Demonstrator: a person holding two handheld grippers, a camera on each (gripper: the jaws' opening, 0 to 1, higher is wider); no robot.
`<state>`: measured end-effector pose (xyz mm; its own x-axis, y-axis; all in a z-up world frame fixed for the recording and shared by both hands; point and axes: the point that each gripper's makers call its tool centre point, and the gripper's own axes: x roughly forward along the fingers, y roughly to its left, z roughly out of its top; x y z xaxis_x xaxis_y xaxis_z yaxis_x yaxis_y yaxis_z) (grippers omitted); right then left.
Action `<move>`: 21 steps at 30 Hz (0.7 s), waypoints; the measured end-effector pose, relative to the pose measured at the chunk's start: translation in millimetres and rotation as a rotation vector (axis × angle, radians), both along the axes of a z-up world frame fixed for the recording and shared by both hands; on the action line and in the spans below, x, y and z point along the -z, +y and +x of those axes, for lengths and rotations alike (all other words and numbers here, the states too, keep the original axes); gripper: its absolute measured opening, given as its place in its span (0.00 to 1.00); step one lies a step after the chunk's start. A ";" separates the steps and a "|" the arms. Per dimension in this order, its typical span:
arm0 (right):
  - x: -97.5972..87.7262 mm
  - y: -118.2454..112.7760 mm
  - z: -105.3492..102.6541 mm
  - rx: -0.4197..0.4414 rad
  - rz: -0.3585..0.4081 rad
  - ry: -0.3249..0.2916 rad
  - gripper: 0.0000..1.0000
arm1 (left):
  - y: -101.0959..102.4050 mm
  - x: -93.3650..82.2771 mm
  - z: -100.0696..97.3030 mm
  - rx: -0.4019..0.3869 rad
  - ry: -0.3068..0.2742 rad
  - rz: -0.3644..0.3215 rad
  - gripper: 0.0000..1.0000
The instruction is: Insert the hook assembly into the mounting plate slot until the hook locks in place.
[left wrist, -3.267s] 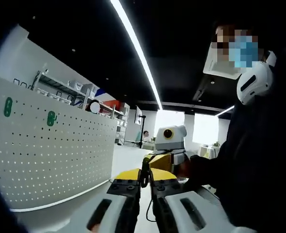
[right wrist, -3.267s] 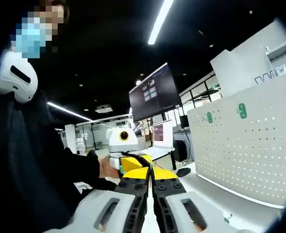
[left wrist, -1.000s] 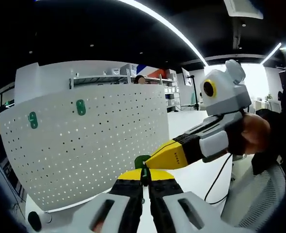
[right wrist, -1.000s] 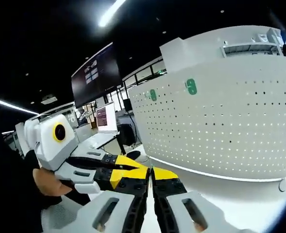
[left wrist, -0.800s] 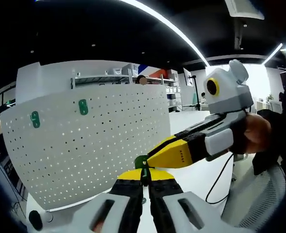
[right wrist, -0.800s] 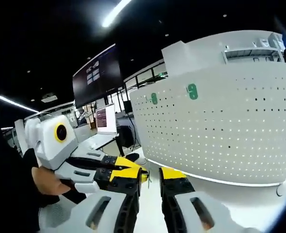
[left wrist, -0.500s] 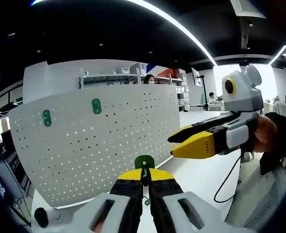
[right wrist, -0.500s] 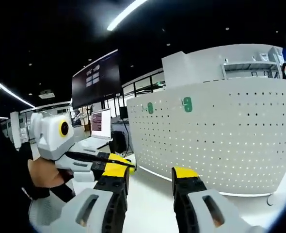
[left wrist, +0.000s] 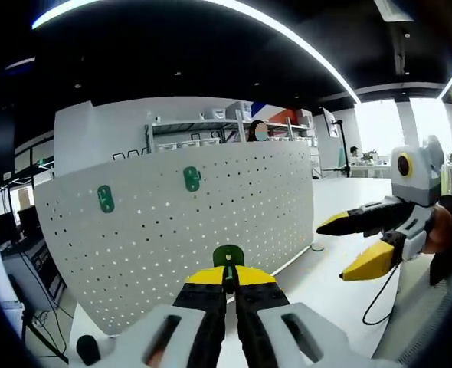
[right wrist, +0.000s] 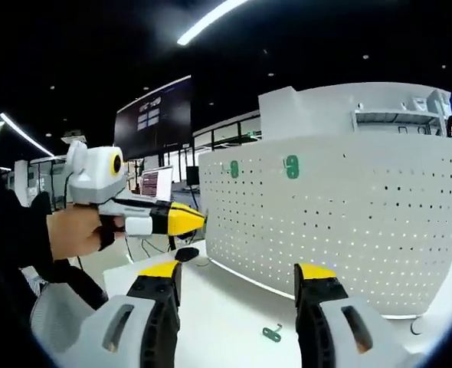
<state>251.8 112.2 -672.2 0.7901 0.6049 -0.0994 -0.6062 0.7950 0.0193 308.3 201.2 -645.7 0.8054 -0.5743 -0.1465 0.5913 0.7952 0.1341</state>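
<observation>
My left gripper [left wrist: 228, 277] is shut on a small green hook [left wrist: 228, 255] that sticks up between its yellow-tipped jaws. Ahead stands the white perforated mounting plate [left wrist: 234, 207], curved by the lens, with two green hooks [left wrist: 191, 179] set in its upper rows. My right gripper [left wrist: 348, 245] comes in from the right, open and held by a hand. In the right gripper view my right gripper [right wrist: 237, 281] is open with nothing between its jaws. The left gripper [right wrist: 176, 220] sits at the left in a hand, before the plate [right wrist: 348, 222]. Another green hook [right wrist: 272, 333] lies on the table.
The white table [right wrist: 226, 314] runs along the foot of the plate. A dark mouse [right wrist: 186, 252] lies near the plate's left end, with monitors [right wrist: 153, 116] behind. A black knob [left wrist: 88, 349] sits at the plate's lower left. Shelves [left wrist: 211, 126] rise behind the plate.
My right gripper opened, let go of the hook and drew back from the left gripper. The left gripper kept the green hook. Both views swung toward the plate.
</observation>
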 end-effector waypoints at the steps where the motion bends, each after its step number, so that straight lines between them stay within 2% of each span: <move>1: 2.1 0.9 -0.9 -0.003 -0.007 -0.001 0.58 | 1.7 -1.7 2.5 -0.007 -0.001 -0.002 0.03; 7: 14.2 1.3 -5.4 0.017 -0.038 -0.050 0.66 | 18.8 -16.6 27.3 -0.075 -0.010 -0.027 0.03; 12: 26.1 0.6 -4.9 0.032 -0.063 -0.057 0.67 | 27.3 -27.9 46.4 -0.116 -0.015 -0.051 0.03; 15: 24.1 -1.2 -2.1 0.036 -0.070 -0.065 0.69 | 28.3 -38.0 58.2 -0.136 -0.032 -0.052 0.03; 18: 15.1 -5.7 -1.0 0.055 -0.054 -0.100 0.70 | 28.5 -46.4 69.8 -0.150 -0.047 -0.046 0.03; 21: 17.0 -4.4 -1.6 0.047 -0.057 -0.091 0.70 | 30.2 -55.1 83.9 -0.168 -0.062 -0.046 0.03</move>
<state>250.2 107.8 -689.2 0.8250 0.5620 -0.0592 -0.5651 0.8211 -0.0801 392.2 231.4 -590.6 0.8975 -0.4354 -0.0708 0.4411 0.8884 0.1275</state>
